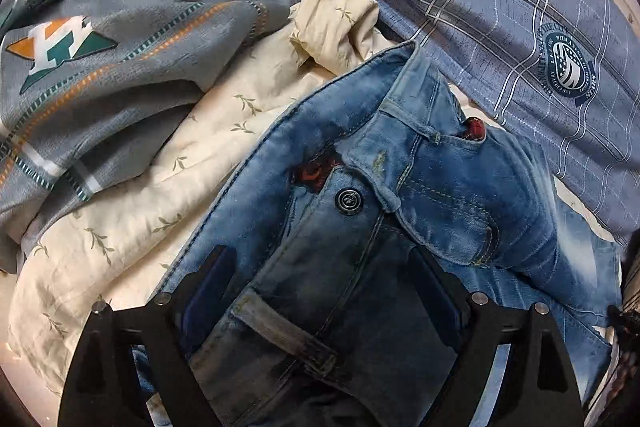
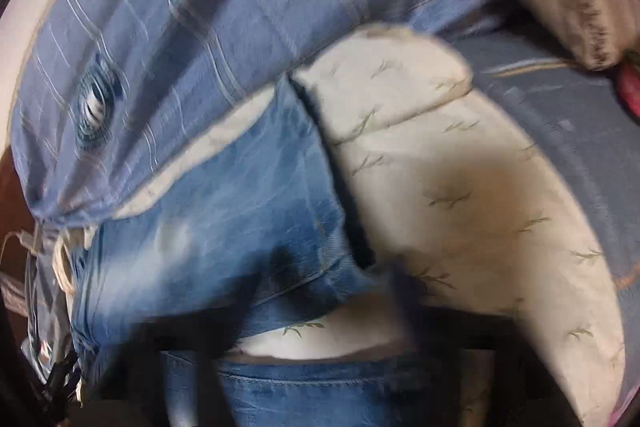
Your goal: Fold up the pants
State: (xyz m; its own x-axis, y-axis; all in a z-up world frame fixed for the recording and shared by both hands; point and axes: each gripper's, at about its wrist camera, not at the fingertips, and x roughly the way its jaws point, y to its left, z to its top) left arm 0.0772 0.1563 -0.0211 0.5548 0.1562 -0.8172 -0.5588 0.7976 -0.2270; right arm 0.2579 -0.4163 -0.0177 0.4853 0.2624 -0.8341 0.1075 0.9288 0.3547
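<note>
Item: blue jeans [image 1: 400,187], lying on your bed among the bedding.

Your left gripper [image 1: 320,291] has its jaws spread wide over the jeans, near the waistband; its dark fingers [image 1: 208,283] stand either side of the denim without pressing it; the metal button [image 1: 349,201] sits just ahead, and a red lining shows at the pocket; your right gripper [image 2: 304,291] is blurred in its own view and reads as closed, though you cannot tell whether any denim is caught in it; cream sheet with leaf sprigs [image 1: 160,195] under the jeans; grey quilt with star print [image 1: 120,47] to the left in the left wrist view; blue checked pillow [image 1: 500,7] beyond the waistband.
</note>
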